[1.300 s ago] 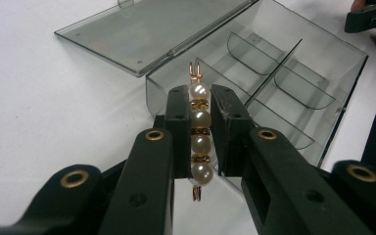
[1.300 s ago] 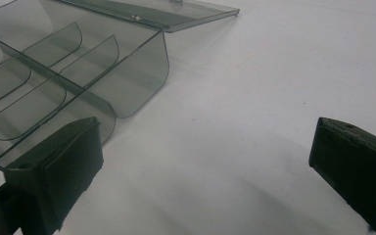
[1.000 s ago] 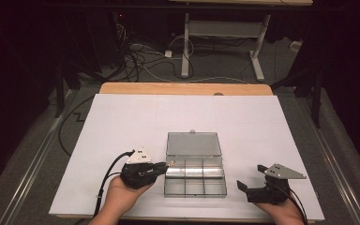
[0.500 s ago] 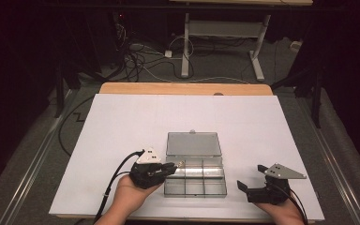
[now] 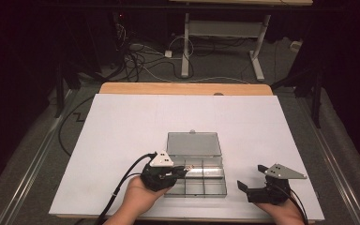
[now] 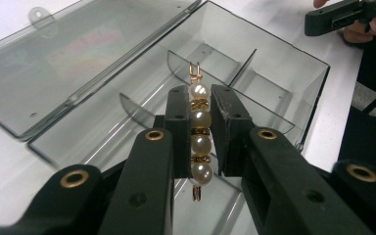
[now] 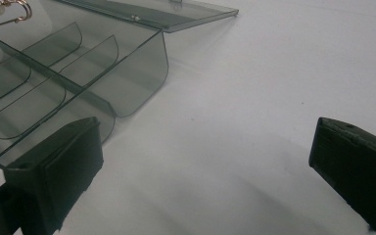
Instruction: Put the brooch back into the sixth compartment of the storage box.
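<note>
Since a second ago the left gripper (image 5: 177,173) has slid sideways from the left edge of the box (image 5: 201,187) to a spot over its left compartments, while the right gripper (image 5: 253,180) has kept its place beside the box.

The left gripper is clenched on a pearl hairpin (image 6: 199,132): its two black jaws press on either side of a row of four white pearls with small gold spacers between them. A gold wire loop sticks out past the jaw tips and a short gold end hangs out behind the last pearl. The hairpin hangs above the open box, over the dividers near its left side, and does not touch the floor of the box.

The box is clear grey plastic with curved dividers that split it into compartments. Its lid (image 5: 194,143) lies flat, folded back on the far side of the box.

The right gripper rests to the right of the box, a little apart from its right wall, with its jaws spread wide and nothing between them.

The box sits on a white table (image 5: 122,126), near the front edge.
</note>
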The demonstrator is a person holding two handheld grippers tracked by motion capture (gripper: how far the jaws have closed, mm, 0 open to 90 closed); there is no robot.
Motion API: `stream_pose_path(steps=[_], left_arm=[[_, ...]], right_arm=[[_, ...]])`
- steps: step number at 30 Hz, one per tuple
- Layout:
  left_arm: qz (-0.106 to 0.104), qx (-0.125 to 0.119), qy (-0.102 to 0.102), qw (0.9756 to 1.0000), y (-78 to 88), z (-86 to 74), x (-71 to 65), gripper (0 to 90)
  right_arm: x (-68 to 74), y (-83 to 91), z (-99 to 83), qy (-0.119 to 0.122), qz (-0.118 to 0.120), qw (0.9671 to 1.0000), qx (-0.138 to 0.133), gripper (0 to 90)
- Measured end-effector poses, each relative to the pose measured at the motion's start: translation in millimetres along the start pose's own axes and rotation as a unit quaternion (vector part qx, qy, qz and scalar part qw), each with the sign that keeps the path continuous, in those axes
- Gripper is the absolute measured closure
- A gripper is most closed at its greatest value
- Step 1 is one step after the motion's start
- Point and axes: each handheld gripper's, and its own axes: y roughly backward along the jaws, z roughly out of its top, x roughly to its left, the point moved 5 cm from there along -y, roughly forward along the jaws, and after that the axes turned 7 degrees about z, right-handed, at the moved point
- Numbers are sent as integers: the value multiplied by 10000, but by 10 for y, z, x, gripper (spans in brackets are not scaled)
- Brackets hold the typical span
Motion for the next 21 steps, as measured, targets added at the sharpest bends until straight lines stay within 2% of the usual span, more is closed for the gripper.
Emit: stream_pose_path(steps=[21], left_arm=[[-156, 52, -182, 9997, -171, 131, -207, 766]], right_arm=[[-2, 0, -3, 1, 14, 10000, -2, 0]])
